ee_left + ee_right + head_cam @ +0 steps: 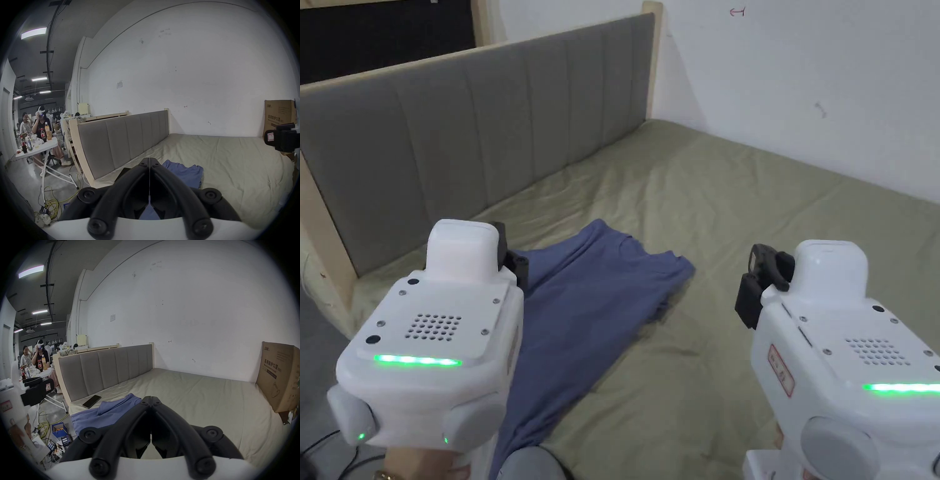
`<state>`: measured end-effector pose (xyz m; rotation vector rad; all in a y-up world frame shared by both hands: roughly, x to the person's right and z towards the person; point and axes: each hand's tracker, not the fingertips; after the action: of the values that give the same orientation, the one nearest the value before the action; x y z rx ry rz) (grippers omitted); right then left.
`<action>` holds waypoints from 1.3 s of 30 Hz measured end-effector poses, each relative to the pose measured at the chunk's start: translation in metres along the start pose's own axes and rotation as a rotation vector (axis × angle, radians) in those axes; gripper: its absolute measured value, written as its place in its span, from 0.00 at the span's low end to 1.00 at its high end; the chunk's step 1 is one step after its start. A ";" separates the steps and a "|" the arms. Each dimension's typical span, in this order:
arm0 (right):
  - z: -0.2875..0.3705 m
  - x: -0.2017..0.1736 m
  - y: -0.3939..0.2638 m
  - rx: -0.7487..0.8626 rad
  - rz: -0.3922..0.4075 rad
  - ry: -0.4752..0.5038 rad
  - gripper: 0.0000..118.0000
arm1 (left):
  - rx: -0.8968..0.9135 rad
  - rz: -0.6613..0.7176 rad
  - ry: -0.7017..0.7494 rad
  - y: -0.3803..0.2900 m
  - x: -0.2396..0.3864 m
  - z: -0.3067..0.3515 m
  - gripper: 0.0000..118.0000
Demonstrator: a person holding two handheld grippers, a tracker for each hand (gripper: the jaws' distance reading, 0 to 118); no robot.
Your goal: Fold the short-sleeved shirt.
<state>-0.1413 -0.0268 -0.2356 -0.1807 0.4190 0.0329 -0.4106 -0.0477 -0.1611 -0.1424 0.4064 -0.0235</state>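
Observation:
A blue short-sleeved shirt lies on the bed near the headboard, folded into a long narrow strip with its collar toward the far end and its hem over the near edge. My left gripper hovers above the shirt's left side, jaws shut together with nothing between them. My right gripper hangs over bare sheet to the right of the shirt, jaws likewise shut and empty. In the head view both white gripper bodies are raised in front, left and right.
The olive sheet of the bed stretches wide to the right. A grey padded headboard bounds the left side. A black phone lies by the headboard and a cardboard box stands at the far right. Cables lie on the floor; people sit at a table.

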 end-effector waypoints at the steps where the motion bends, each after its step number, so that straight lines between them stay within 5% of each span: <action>1: -0.001 0.002 0.000 -0.002 0.002 -0.001 0.00 | -0.010 0.004 0.001 0.001 0.000 -0.009 0.09; 3: -0.003 0.006 -0.001 -0.006 0.006 -0.005 0.00 | -0.088 0.031 -0.069 0.006 0.001 -0.035 0.34; 5: -0.006 0.011 -0.002 -0.009 0.003 -0.003 0.00 | -0.165 0.035 -0.104 0.010 0.003 -0.068 0.81; 7: -0.011 0.017 -0.002 -0.018 0.008 -0.009 0.00 | -0.239 0.033 -0.173 0.014 0.011 -0.102 1.00; 15: -0.046 0.042 -0.013 -0.084 0.005 -0.055 0.00 | -0.587 0.079 -0.247 -0.028 0.064 -0.256 1.00; 20: -0.075 0.057 -0.032 -0.146 -0.044 -0.076 0.00 | -0.800 -0.103 -0.228 -0.083 0.102 -0.327 1.00; 24: -0.092 0.066 -0.054 -0.213 -0.057 -0.084 0.00 | -0.932 -0.104 -0.272 -0.111 0.124 -0.344 1.00; 26: -0.098 0.070 -0.066 -0.257 -0.055 -0.089 0.00 | -0.975 -0.127 -0.286 -0.119 0.130 -0.350 0.90; 29: -0.102 0.077 -0.080 -0.301 -0.061 -0.093 0.00 | -0.984 -0.144 -0.319 -0.127 0.137 -0.350 0.24; 30: -0.102 0.079 -0.083 -0.312 -0.064 -0.097 0.00 | -0.960 -0.049 -0.291 -0.124 0.133 -0.348 0.13; 31: -0.100 0.080 -0.085 -0.316 -0.070 -0.100 0.00 | -0.952 -0.040 -0.268 -0.125 0.134 -0.347 0.06; 39: -0.066 0.085 -0.074 -0.299 -0.087 -0.134 0.00 | -0.876 0.084 -0.239 -0.092 0.113 -0.317 0.05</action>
<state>-0.0854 -0.1123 -0.3171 -0.4889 0.2707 0.0216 -0.4314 -0.1870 -0.4803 -0.9819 0.1589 0.2564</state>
